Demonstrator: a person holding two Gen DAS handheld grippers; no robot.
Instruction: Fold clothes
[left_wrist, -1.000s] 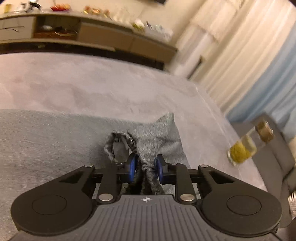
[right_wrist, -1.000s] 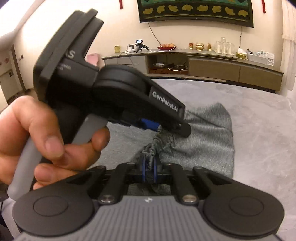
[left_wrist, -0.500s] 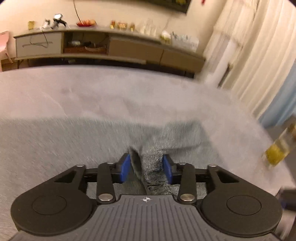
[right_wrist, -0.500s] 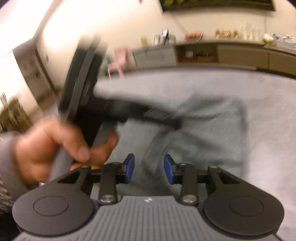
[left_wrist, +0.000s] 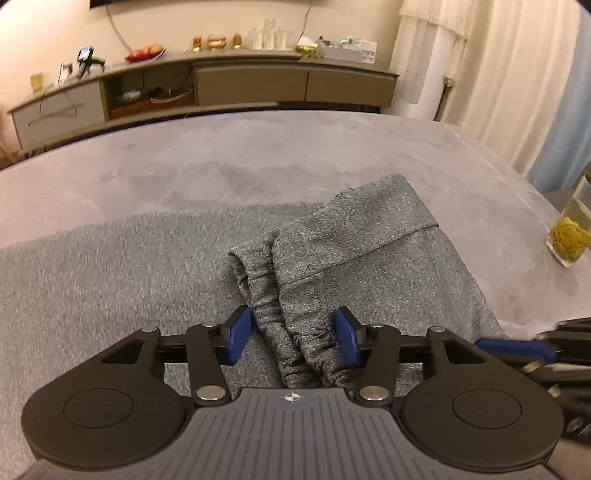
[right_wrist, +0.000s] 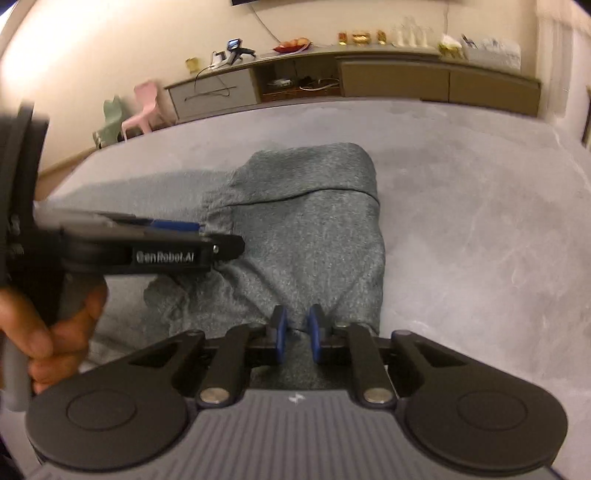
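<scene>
A grey knit garment lies folded on the grey table, its elastic waistband bunched toward me. My left gripper is low over that waistband, jaws opening, the gathered band lying loose between the blue pads. In the right wrist view the garment lies flat, and my right gripper is at its near edge. Its jaws are closing, a narrow gap still showing flat cloth between them. The left gripper reaches in from the left, held by a hand.
A glass with yellow contents stands near the table's right edge. A long sideboard with small items runs along the back wall, curtains hang at the right, and small pink and green chairs stand at the back left.
Both grippers have let go of the waistband they held up; the cloth now rests on the table. The left jaws have widened. The right gripper opened, shifted to the garment's near edge and narrowed again.
</scene>
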